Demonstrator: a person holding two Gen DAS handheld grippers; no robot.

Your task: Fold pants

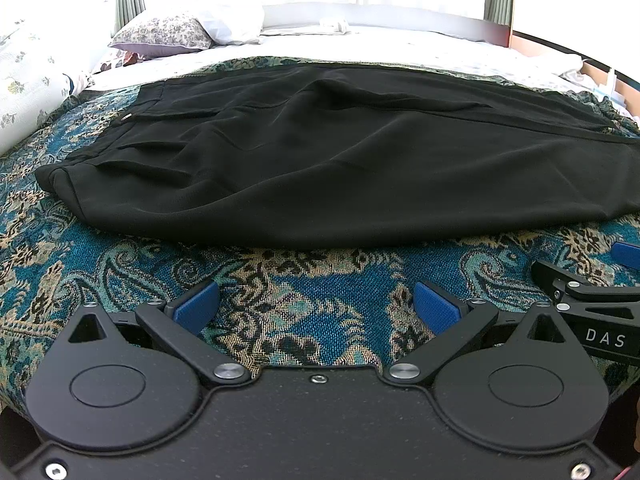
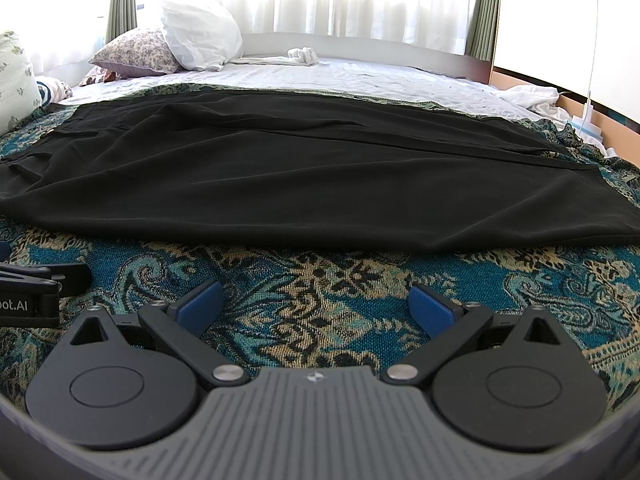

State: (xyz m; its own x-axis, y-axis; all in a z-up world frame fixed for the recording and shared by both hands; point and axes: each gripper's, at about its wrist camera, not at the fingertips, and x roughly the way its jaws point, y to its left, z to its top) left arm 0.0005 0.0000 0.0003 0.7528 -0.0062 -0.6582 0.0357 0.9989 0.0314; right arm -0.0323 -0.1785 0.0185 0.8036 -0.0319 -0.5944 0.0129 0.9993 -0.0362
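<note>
Two tongs, left tongs (image 1: 316,306) and right tongs (image 2: 318,304), spread wide apart, gripping nothing, low over patterned teal blanket (image 1: 304,280) on bed. Black pants (image 2: 280,176) flat across blanket just ahead, waistband leftward, untouched. Floral pillow (image 2: 132,52) far behind.

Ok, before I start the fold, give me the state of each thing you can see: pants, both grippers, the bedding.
Black pants: lying spread on the blanket, waistband to the left, ungripped.
Left gripper: open, empty, short of the pants' near edge.
Right gripper: open, empty, also short of the pants.
Patterned blanket: spread under the pants.
Floral pillow: lying at the bed's far left.
</note>
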